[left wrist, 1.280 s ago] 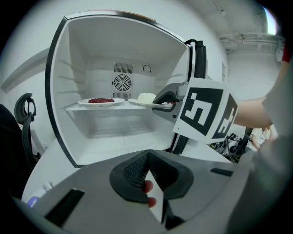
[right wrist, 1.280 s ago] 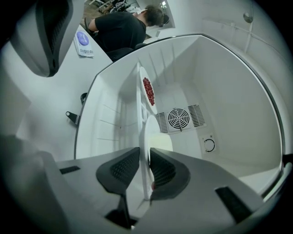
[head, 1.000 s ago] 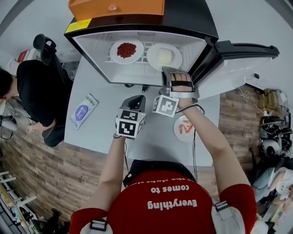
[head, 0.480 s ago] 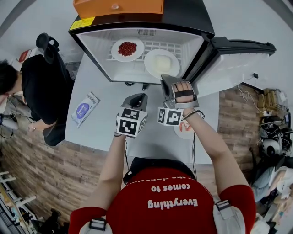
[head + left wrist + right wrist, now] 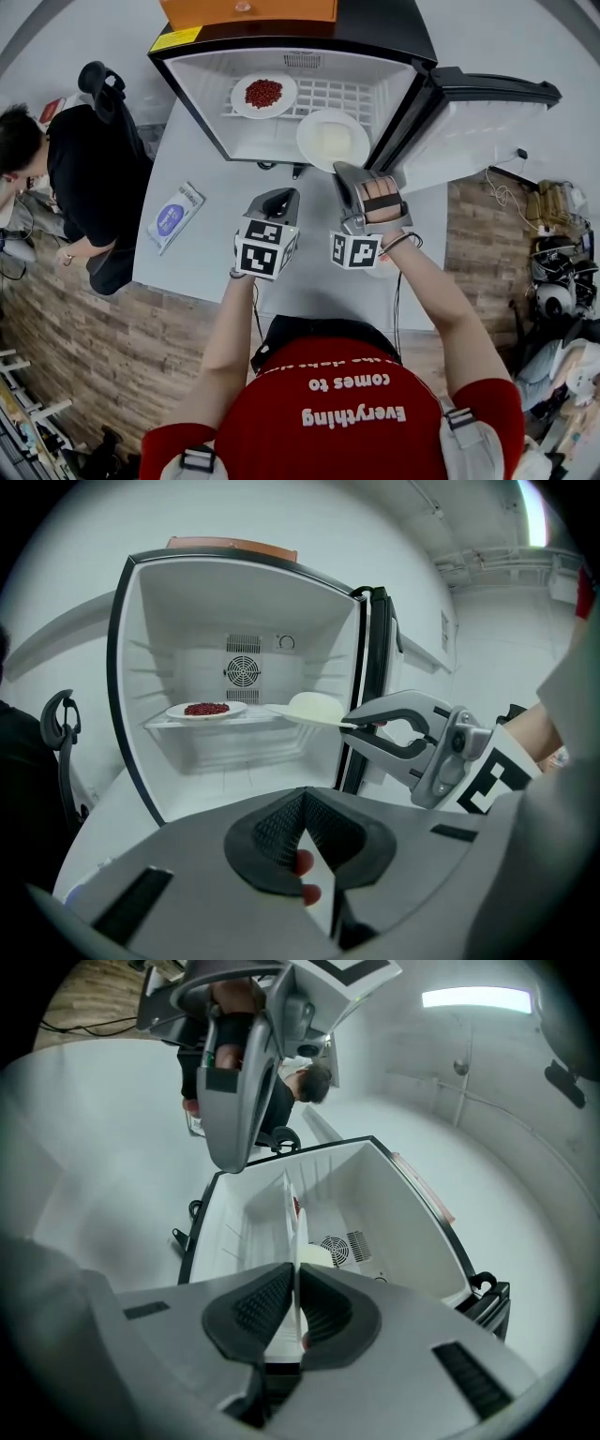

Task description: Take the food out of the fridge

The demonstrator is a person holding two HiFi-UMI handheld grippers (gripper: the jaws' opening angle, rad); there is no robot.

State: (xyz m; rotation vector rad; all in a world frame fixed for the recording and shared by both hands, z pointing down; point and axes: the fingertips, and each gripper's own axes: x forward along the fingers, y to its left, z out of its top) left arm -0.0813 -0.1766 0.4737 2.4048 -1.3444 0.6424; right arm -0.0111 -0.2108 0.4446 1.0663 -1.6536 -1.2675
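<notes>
1. The right tongs [image 5: 341,169] were closed on the near rim of the plate [image 5: 333,139] with the white food; the plate was at the mouth of the fridge [image 5: 202,94], just in front of the shelf [image 5: 361,94]; the red food [image 5: 263,93] sat farther in, on that shelf.
2. The left tongs [image 5: 285,195] were closed with nothing in them; they hung over the worktop [image 5: 211,253], near the right tongs but apart.
3. The step looked like pulling the plate out; the plate should be kept flat so the food does not slide; the grip was on one thin edge only, so a slow pull seemed best; the door [image 5: 478,122] was close on the right, so a straight pull back seemed safest.
4. The head view showed the plate from above and the bare worktop to put it on; only it showed a pack [image 5: 175,216] and a seated person [image 5: 80,178]; the left gripper view showed the plate from the side, level, with the tips pinching its rim; the right gripper view showed the rim edge-on between the pads; no view showed if the far edge touched the shelf.
</notes>
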